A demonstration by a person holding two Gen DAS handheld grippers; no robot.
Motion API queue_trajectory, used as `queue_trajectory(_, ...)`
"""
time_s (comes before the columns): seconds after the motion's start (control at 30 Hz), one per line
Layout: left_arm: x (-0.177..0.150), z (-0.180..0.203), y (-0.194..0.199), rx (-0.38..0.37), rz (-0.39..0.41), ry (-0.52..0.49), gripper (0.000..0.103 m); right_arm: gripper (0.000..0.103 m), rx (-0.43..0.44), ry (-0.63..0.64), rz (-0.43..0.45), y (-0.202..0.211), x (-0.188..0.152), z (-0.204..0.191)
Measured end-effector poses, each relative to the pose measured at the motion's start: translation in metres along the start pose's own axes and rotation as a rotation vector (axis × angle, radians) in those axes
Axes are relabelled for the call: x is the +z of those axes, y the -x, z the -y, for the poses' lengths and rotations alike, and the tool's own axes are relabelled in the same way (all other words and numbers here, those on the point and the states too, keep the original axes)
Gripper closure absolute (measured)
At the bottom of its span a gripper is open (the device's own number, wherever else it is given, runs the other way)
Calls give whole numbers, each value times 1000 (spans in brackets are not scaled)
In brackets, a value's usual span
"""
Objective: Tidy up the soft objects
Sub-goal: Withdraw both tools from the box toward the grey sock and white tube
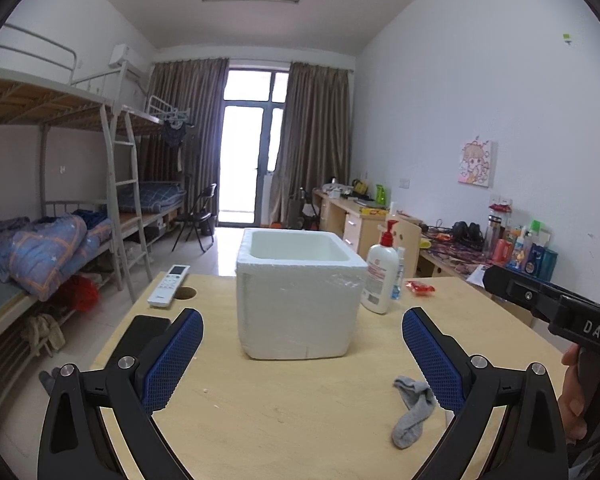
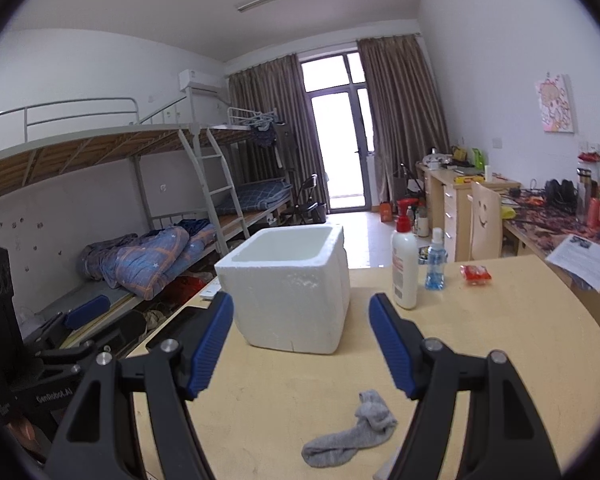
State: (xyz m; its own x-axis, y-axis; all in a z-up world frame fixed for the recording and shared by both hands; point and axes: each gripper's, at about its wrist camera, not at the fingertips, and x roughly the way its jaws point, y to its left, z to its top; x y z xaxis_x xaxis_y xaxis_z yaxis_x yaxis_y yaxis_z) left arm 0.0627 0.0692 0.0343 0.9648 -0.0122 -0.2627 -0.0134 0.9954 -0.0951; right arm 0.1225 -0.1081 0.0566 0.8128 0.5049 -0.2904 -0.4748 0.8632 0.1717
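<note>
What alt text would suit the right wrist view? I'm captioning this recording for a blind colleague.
A crumpled grey fabric sock lies on a light wooden table between the open blue-padded fingers of the right gripper. Beyond it stands an open white foam box, with a white red-capped pump bottle to its right.

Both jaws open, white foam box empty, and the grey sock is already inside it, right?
Not quite. The sock lies on the table in front of the box, not inside it; the right wrist view shows it between the right gripper's open jaws. The rest holds.
</note>
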Motion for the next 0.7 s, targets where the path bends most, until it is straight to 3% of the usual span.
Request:
queue_trajectory(0.33, -26, 4, -2, -118, -50, 33, 3, 28, -76, -26, 6, 22, -35, 10)
queue_trajectory(0.7, -37, 18, -7, -128, -92, 10, 3, 28, -118, -49, 20, 34, -45, 20)
